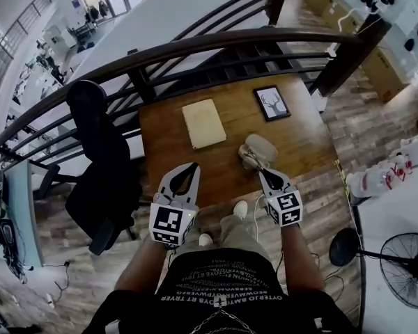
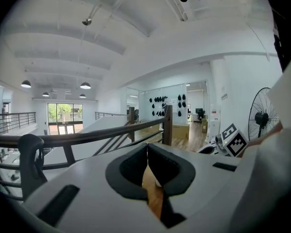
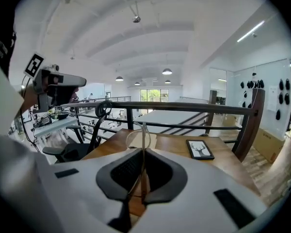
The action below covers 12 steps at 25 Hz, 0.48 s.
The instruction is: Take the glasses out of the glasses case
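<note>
The beige glasses case [image 1: 260, 147] lies on the wooden table [image 1: 166, 152], near its front right. My right gripper [image 1: 262, 173] [image 3: 143, 150] hovers just in front of the case and is shut on thin wire-rimmed glasses [image 3: 142, 130]. A round lens rim and the temples rise from between its jaws, above the table. In the head view the glasses [image 1: 249, 160] show only faintly beside the case. My left gripper [image 1: 193, 166] [image 2: 147, 145] is shut with nothing between its jaws, held above the table's front edge to the left of the case.
A beige pad [image 1: 204, 122] lies mid-table and a framed deer picture [image 1: 272, 103] at the back right. A dark railing [image 1: 195, 47] borders the table's far side. A black office chair [image 1: 97, 158] stands to the left and a floor fan [image 1: 404, 259] to the right.
</note>
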### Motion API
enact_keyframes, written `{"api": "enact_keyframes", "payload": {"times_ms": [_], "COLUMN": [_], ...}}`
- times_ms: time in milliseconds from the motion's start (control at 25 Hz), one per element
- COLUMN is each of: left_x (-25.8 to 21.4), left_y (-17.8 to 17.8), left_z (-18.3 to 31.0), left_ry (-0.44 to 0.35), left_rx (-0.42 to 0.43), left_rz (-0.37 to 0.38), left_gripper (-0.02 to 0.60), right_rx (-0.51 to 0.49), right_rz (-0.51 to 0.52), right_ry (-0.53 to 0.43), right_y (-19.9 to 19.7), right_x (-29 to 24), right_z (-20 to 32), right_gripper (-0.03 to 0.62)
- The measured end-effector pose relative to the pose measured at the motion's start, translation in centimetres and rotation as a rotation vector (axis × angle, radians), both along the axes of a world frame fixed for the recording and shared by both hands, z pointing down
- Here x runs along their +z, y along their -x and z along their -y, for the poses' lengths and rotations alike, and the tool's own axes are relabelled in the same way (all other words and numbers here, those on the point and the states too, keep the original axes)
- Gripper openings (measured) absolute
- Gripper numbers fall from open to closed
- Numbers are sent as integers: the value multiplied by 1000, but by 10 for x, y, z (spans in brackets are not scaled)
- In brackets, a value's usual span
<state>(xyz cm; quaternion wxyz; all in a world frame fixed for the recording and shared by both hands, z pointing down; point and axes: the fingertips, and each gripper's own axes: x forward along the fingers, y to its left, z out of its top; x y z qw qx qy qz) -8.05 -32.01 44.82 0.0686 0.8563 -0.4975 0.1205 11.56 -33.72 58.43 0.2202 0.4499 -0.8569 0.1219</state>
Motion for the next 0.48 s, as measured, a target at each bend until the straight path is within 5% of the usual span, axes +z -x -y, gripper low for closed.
{"api": "enact_keyframes", "payload": {"times_ms": [480], "left_x": [-21], "left_y": [0], "left_z": [-43], "left_ry": [-49], "left_rx": [61], "left_rz": [-22], "left_gripper": [29], "right_rx": [27], "right_rz": [63], "right_ry": [-122], "right_y": [22], "right_x": [-74], "right_z": [-66], "right_gripper": [28]}}
